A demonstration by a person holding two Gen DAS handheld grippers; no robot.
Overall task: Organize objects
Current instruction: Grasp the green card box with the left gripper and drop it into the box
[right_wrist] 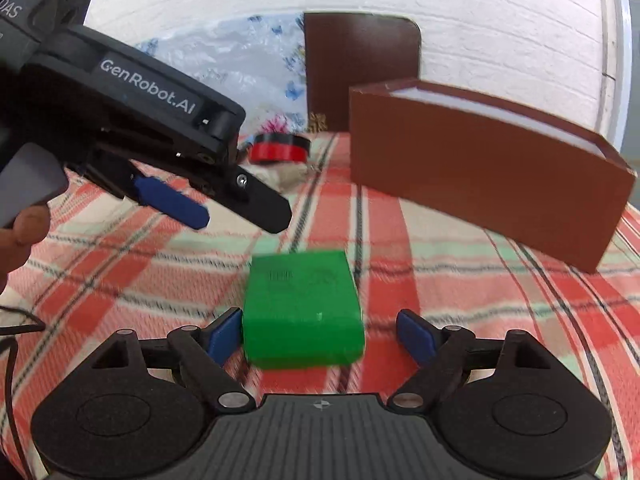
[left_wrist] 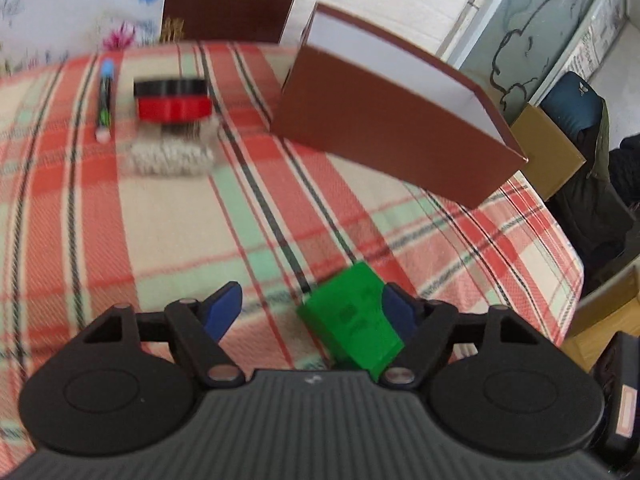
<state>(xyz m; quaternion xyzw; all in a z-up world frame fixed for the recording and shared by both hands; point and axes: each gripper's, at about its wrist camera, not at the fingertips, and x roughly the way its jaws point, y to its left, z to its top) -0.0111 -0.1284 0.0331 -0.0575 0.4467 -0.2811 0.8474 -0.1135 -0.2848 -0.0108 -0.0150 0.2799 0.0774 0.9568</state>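
Green block lies flat on the plaid cloth between the right gripper jaws, long axis pointing away toward the brown box. Jaws spread, gripping nothing (left pad touching, right pad apart). Left gripper hangs above it, released too; right is nearer.

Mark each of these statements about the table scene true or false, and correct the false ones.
1. The green block lies on the plaid cloth. True.
2. The brown box holds the green block. False: the block lies on the cloth in front of the box.
3. The right gripper is clamped shut on the block. False: its right finger stands clear of the block.
4. A red and black round thing sits beside a pen. True.
5. The left gripper holds the pen. False: the pen lies far off on the cloth.
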